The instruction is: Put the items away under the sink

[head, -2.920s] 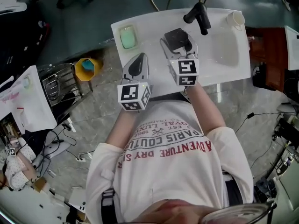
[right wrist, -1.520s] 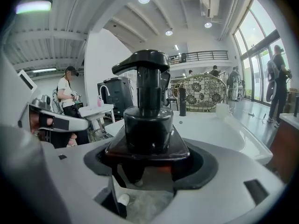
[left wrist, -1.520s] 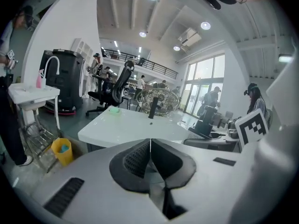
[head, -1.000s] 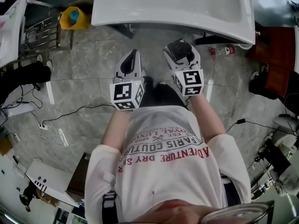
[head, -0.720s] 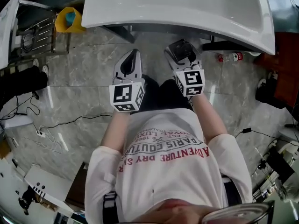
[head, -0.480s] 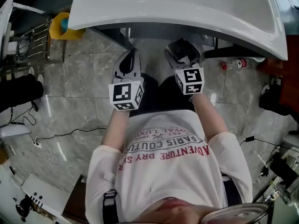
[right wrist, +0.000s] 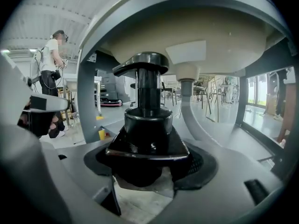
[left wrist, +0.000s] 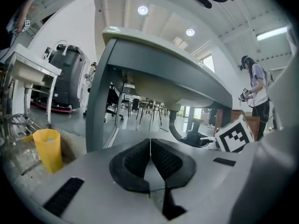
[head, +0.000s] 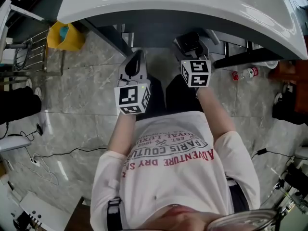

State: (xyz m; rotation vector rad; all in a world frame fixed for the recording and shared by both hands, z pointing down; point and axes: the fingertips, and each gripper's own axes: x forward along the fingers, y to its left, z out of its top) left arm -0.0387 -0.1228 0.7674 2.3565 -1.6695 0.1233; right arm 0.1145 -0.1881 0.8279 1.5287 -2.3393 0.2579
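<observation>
Grey marbled floor (head: 77, 95) is seen across most of the head view, with loose cables (head: 48, 153) trailed over it at the left. An open hall with ceiling lamps, chairs and tables is made out behind in both gripper views; a standing person (left wrist: 257, 87) is noted far off.

White sink (head: 144, 4) is seen overhead at the top edge, carried on grey frame legs (left wrist: 98, 106). Its rounded underside (right wrist: 187, 27) and a grey drain pipe (right wrist: 196, 111) are shown just beyond the right jaws.

Yellow bin (head: 65, 36) is set on the floor left of the sink; a plastic bottle (head: 245, 74) is laid on the floor at the right.

Left gripper (head: 138, 57) is held low before the sink's front edge, jaws pressed together with nothing between them. Right gripper (head: 192, 38) is reached in under the basin, jaws clamped on the base of a black dispenser (right wrist: 147, 125), which is held upright with its pump head close below the basin.
</observation>
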